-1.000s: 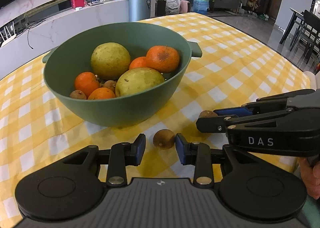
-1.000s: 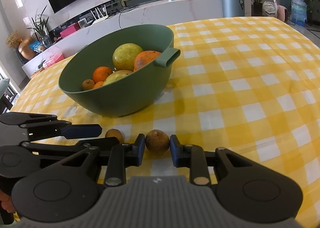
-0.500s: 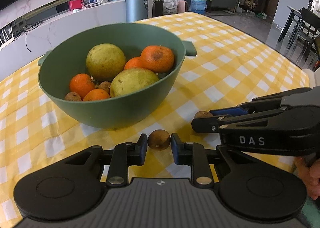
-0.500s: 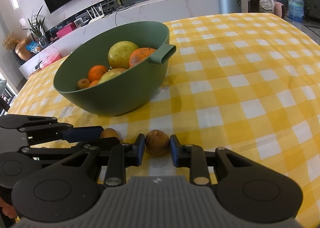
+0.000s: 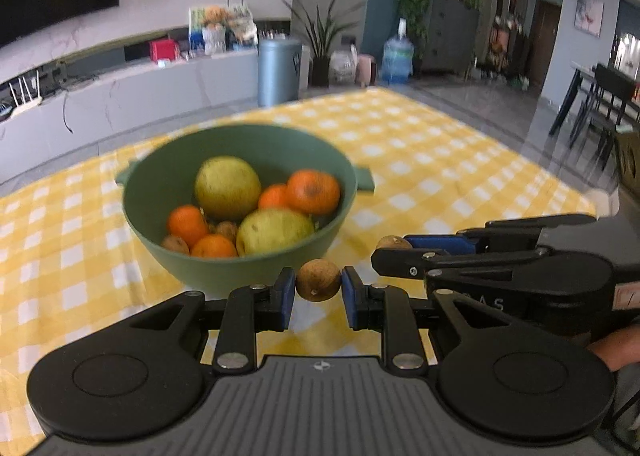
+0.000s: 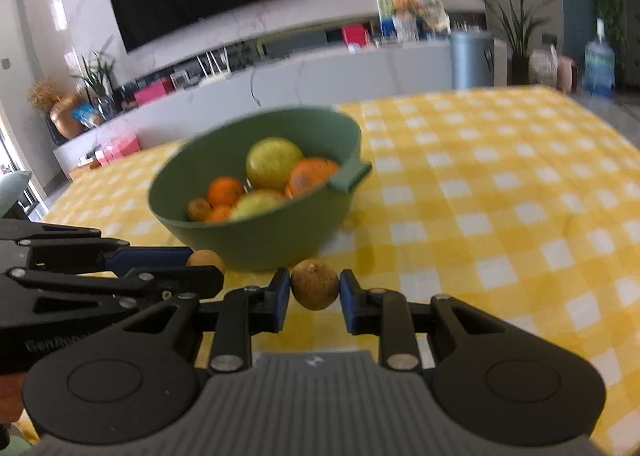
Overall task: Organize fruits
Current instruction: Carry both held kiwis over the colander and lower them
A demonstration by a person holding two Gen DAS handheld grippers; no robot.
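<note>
Both tools are carrying now — left tool (image 5: 318,293) pinches one small brown fruit (image 5: 318,280), right tool (image 6: 314,294) pinches another brown fruit (image 6: 315,284), each held off the checkered bench (image 6: 500,191). Green bowl (image 5: 256,268) sits just ahead, already holding pears and oranges. Next move, I'd guess — carry both over its rim and let go.
</note>
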